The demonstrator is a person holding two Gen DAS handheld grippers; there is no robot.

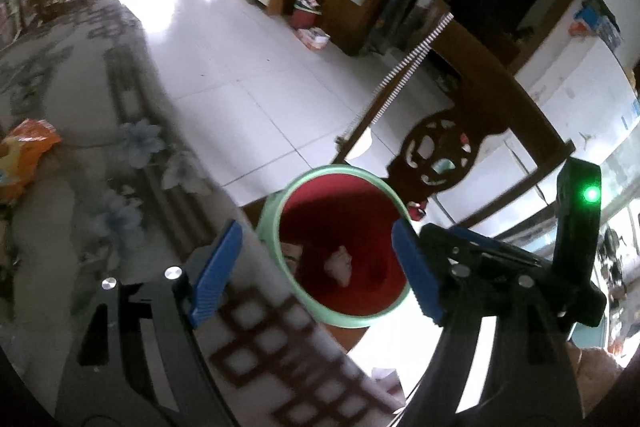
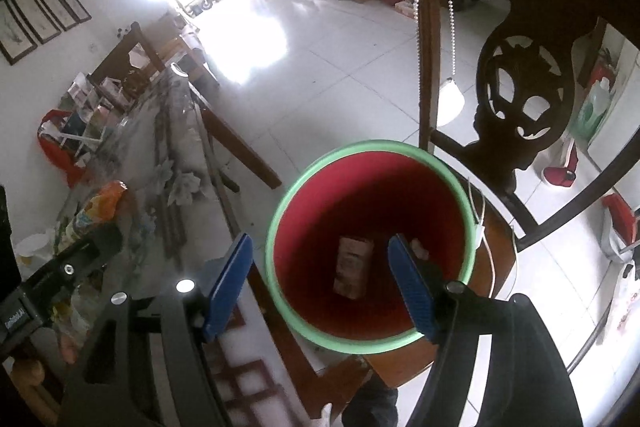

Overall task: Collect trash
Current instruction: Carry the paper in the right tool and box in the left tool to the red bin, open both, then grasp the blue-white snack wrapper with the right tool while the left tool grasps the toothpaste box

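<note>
Both claws wide and empty above the red bin; trash remains on the bench.

The bench, glass-topped over a floral cloth, runs toward 10 o'clock across a white-tiled room. The bin, green-rimmed, sits on a carved chair and holds a brown carton and crumpled paper. Left claw and right claw both gape, holding nothing. The snack bag at 9 o'clock is probably light, crinkly and slippery; pinch a flattened edge.
</note>
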